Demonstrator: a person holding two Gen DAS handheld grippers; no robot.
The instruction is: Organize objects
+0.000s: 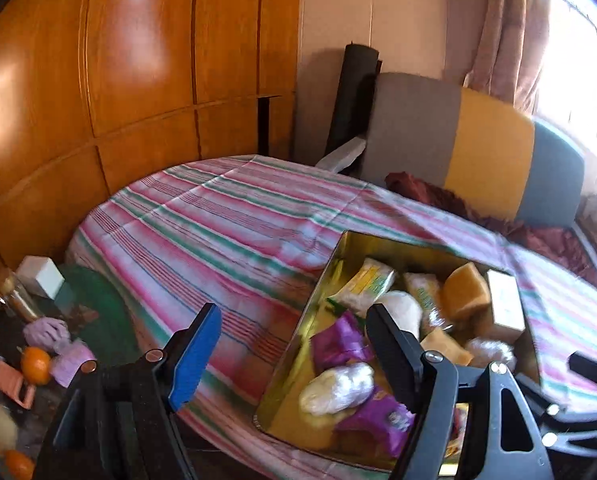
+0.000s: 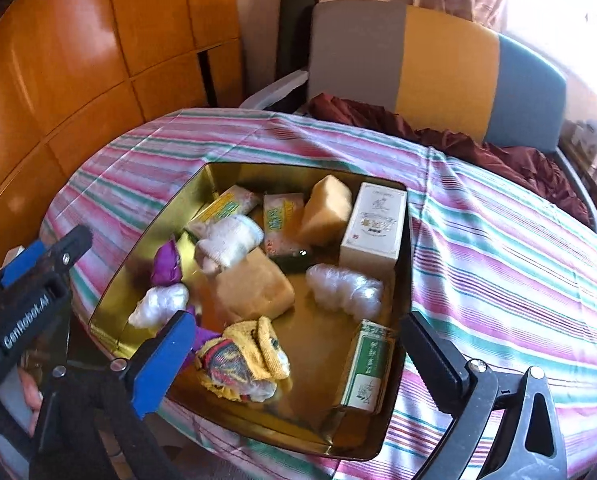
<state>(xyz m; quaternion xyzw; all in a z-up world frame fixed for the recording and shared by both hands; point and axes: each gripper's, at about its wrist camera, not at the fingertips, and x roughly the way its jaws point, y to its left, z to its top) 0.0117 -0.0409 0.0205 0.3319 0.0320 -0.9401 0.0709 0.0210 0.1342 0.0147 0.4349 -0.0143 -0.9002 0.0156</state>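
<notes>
I see both my left gripper (image 1: 294,344) and right gripper (image 2: 298,354) gaping empty above the gold rectangular metal tin (image 2: 146,240) of wrapped snacks.

I see the gold tin (image 2: 110,280) lying open on the striped cloth, crowded with items: a cream box (image 2: 372,228) upright at two o'clock, a green packet (image 2: 364,368) at five, a yellow knitted bundle (image 2: 242,360) at six.
</notes>
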